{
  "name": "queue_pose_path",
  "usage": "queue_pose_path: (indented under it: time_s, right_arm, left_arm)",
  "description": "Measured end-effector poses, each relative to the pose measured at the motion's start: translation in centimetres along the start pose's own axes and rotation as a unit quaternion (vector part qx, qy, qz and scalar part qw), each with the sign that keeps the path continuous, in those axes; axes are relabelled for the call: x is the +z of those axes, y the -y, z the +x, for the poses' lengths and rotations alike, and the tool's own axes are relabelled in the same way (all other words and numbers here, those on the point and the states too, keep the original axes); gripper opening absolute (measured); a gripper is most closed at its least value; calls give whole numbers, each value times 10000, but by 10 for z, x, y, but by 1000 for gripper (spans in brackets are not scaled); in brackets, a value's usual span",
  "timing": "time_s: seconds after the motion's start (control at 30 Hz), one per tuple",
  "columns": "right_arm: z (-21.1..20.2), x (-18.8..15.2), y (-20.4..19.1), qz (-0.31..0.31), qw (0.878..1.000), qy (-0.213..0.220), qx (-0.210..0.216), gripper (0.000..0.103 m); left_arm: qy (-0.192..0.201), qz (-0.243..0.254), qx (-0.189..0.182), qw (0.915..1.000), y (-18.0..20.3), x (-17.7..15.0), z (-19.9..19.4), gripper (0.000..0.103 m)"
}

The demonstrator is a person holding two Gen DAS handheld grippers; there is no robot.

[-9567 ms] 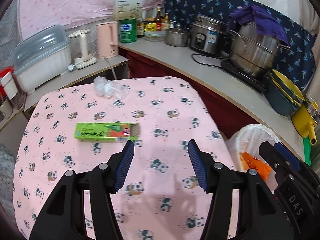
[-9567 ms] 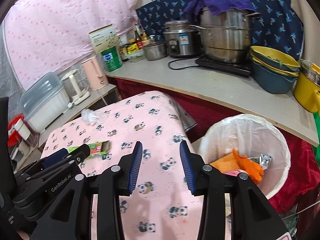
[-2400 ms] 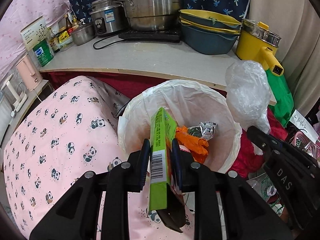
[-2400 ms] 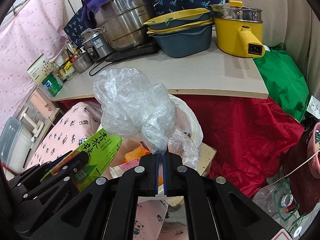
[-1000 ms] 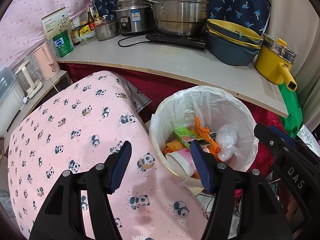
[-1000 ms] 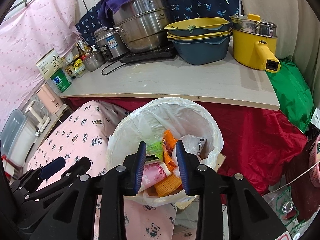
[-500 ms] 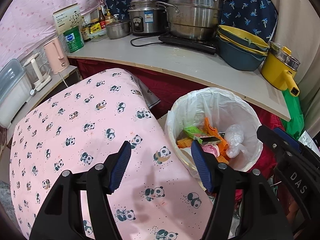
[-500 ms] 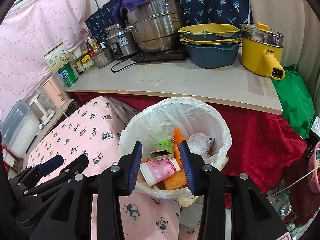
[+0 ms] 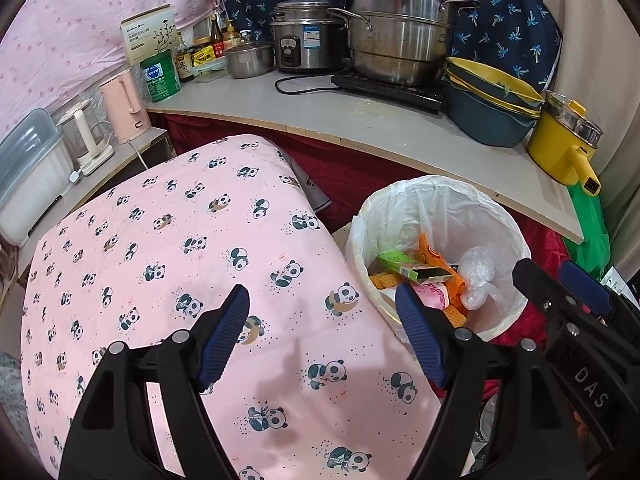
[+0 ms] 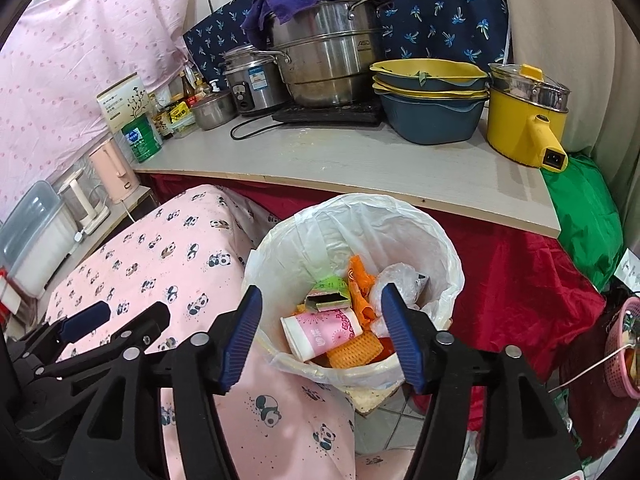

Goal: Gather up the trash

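The left gripper [image 9: 322, 330] is empty and its jaws are opening wide, with only the pink panda cloth [image 9: 180, 248] and the near edge of the bin visible between them. The right gripper [image 10: 320, 334] is also empty and its jaws are opening; it hangs above the trash bin [image 10: 400, 216], which stands on the floor between the cloth-covered table and the red drape under the counter [image 10: 360, 164]. The trash is inside the bin's white liner: a green box [image 9: 412, 266] lies on top, a crumpled clear plastic bag [image 9: 476, 276] rests against the right side, and a pink paper cup [image 10: 320, 332] and orange wrappers lie beside them. I see no trash on the part of the cloth that shows, so the collecting seems to be nearly finished or finished. To do this step well, I think both hands should first let the jaws spread fully and make sure nothing sticks to the pads, then lift away without catching the thin liner rim. The plastic bag is light and could spring up, so it is worth checking that it stays inside the bin.
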State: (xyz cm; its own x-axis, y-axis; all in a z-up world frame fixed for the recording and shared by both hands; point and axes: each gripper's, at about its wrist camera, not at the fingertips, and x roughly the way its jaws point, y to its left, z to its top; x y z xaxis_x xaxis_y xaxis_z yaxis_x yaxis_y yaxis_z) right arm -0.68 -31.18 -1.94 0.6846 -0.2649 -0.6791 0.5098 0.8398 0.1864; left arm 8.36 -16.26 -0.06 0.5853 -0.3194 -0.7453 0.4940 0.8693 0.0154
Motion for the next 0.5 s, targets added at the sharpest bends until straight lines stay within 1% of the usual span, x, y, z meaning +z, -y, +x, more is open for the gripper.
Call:
queue_pose_path:
  time_s: [0.07, 0.1, 0.27, 0.3, 0.5]
  right_arm:
    - [-3, -4, -1, -28, 10000, 5, -30, 69]
    - [-4, -5, 0, -40, 10000, 17, -60, 70]
    - [-10, -15, 3, -139, 9995, 18, -278, 83]
    - [-11, -17, 4, -155, 9994, 14, -299, 84]
    - [-17, -27, 4, -317, 9983, -24, -482, 84]
  left_arm:
    - [5, -20, 13, 10000, -1, -4, -1, 78]
    - [16, -29, 36, 10000, -1, -5, -2, 79]
    - [14, -5, 69, 10000, -4, -14, -4, 86]
    - [19, 16, 83, 10000, -3, -16, -4, 88]
    - [6, 144, 159, 9998, -1, -26, -7, 89]
